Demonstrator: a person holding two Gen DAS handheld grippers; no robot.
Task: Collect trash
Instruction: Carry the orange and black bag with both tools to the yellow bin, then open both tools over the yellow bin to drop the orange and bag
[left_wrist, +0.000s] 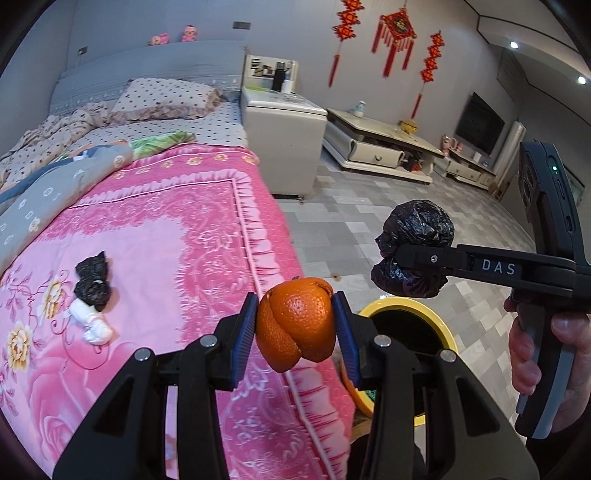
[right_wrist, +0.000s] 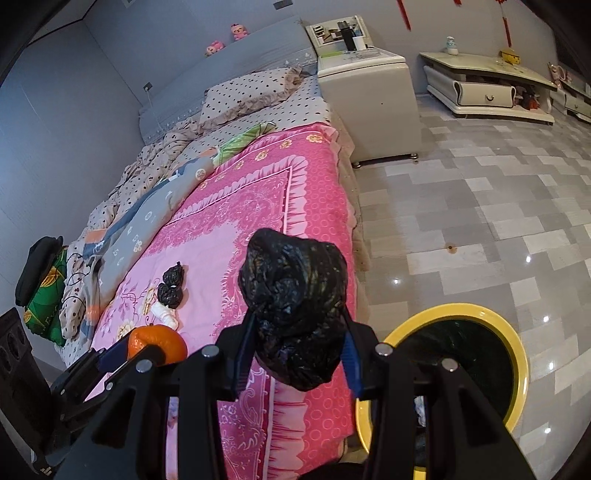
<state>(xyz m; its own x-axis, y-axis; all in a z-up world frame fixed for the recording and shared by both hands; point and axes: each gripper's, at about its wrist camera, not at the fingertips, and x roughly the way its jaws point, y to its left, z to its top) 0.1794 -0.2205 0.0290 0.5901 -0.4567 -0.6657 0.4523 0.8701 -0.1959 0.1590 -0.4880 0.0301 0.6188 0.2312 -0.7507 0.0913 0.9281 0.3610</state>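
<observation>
your left claw (left_wrist: 295, 325) grips the peel (left_wrist: 295, 321), right claw (right_wrist: 295, 332) the bag (right_wrist: 291, 306); release short of the bin (right_wrist: 513, 354) rim and they fall on the floor.

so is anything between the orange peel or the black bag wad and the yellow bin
Nothing visible. The left gripper holds the orange peel at the pink blanket's edge, beside the yellow bin. The right gripper holds the black bag wad near it. The bin mouth looks open, with only air between.
</observation>
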